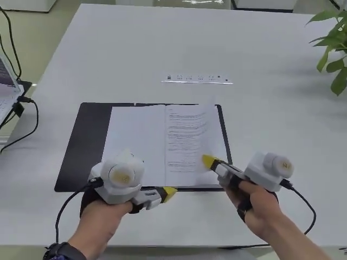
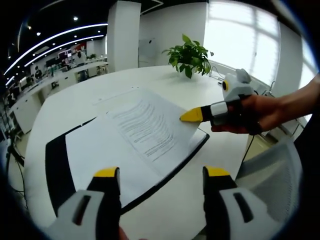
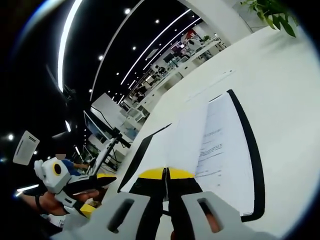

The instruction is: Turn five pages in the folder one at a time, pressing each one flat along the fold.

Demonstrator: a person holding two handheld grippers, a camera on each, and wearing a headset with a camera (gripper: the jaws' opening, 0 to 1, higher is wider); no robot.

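Nearest the headset, the left gripper [image 1: 169,192] hovers just off the near edge of the folder [image 1: 87,146], its yellow-tipped jaws spread wide and holding nothing. Just beyond it and to the right, the right gripper [image 1: 209,161] has its jaws pressed together at the outer edge of the printed page [image 1: 187,141], apparently pinching that sheet; the right gripper view shows the paper rising a little off the stack towards the jaws. The black folder lies open and flat on the white table [image 1: 162,43], with a blank page [image 1: 135,141] on its left half and the printed one on its right, meeting at the fold down the middle. By my reading, a page turn is just beginning: the sheet is caught but not yet carried over. Next, the right gripper should swing it leftward across the fold, taking one sheet alone, and the open left gripper can then press it flat along the crease. Farther off sit a socket strip [image 1: 198,79] and a plant [image 1: 333,43].
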